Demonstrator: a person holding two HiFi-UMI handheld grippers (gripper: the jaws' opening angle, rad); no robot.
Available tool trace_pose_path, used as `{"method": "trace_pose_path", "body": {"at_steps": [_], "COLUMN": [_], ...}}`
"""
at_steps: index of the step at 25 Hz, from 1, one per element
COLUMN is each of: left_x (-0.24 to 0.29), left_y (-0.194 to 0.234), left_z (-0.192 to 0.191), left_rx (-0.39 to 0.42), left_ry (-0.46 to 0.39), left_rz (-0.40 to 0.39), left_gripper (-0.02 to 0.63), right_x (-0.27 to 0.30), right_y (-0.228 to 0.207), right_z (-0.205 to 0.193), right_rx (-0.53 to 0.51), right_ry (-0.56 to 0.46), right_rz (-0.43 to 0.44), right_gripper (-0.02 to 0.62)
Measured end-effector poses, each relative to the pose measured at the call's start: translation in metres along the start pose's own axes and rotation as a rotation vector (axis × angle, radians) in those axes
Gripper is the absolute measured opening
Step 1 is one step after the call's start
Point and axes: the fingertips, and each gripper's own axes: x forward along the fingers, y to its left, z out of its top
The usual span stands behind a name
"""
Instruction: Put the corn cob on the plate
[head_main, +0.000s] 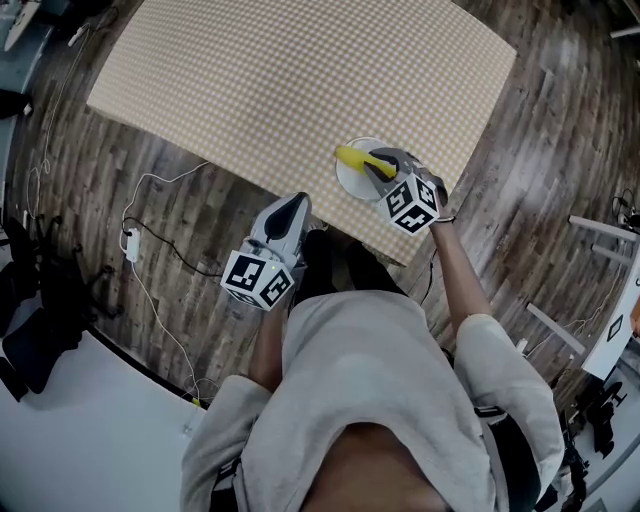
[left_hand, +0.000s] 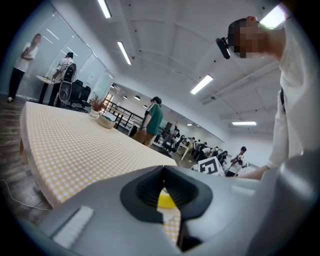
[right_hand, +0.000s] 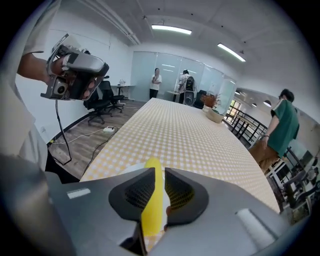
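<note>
A yellow corn cob (head_main: 352, 157) sticks out of my right gripper (head_main: 378, 163), which is shut on it. The cob hangs over a small white plate (head_main: 348, 183) near the front edge of the checked table. In the right gripper view the cob (right_hand: 152, 200) runs lengthwise between the two pads, with a bit of the plate (right_hand: 127, 170) showing behind it. My left gripper (head_main: 290, 208) is off the table's front edge, to the left of the plate, shut and holding nothing. In the left gripper view its tips (left_hand: 163, 169) meet, and the yellow cob (left_hand: 166, 201) shows beyond them.
The table (head_main: 300, 80) has a tan checked cloth. A bowl (right_hand: 216, 116) stands at its far end. A white cable and power adapter (head_main: 131, 243) lie on the wooden floor at the left. Several people and office chairs are in the background.
</note>
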Motion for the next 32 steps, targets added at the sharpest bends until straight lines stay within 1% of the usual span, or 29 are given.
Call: {"method": "trace_pose_path", "body": {"at_steps": [1,3,6,10,14,17,18,23,26,28,30,32], "left_x": [0.0,-0.001,-0.001,0.009,0.003,-0.004,-0.005,-0.009,-0.022,-0.037,-0.058,-0.083], "left_y": [-0.004,-0.012,-0.026,-0.048,-0.08,-0.096,-0.1,-0.113,-0.118,-0.117,-0.114,-0.11], "left_z": [0.003,0.009,0.018,0.028,0.021,0.014,0.014,0.031,0.036,0.036,0.035,0.034], "left_rx": [0.007,0.02,0.043,0.102,0.129,0.144,0.152,0.194,0.206,0.208,0.21,0.215], "left_ry": [-0.007,-0.018,-0.031,-0.068,-0.077,-0.07,-0.07,-0.107,-0.127,-0.136,-0.139,-0.142], "left_rz": [-0.004,-0.01,-0.016,-0.026,-0.023,-0.032,-0.04,-0.096,-0.13,-0.149,-0.162,-0.174], "left_gripper": [0.008,0.008,0.008,0.008,0.008,0.008,0.008,0.008,0.008,0.008,0.008,0.008], "right_x": [-0.005,-0.014,-0.03,-0.053,-0.084,-0.104,-0.112,-0.151,-0.176,-0.191,-0.204,-0.214], "right_y": [-0.001,0.001,0.005,-0.006,0.007,0.013,0.012,0.006,0.003,0.003,0.015,0.036], "right_z": [0.0,0.0,0.0,0.0,-0.009,-0.007,-0.004,0.015,0.019,0.02,0.023,0.03], "right_rx": [0.004,0.002,0.025,0.08,0.119,0.152,0.187,0.451,0.609,0.707,0.769,0.805], "right_ry": [-0.005,-0.008,-0.027,-0.104,-0.15,-0.193,-0.221,-0.396,-0.489,-0.55,-0.59,-0.627], "right_rz": [-0.014,-0.031,-0.029,-0.059,-0.061,-0.094,-0.11,-0.179,-0.234,-0.286,-0.331,-0.353], "right_gripper": [0.036,0.0,0.0,0.0,0.0,-0.001,0.0,0.0,0.0,0.0,0.0,0.0]}}
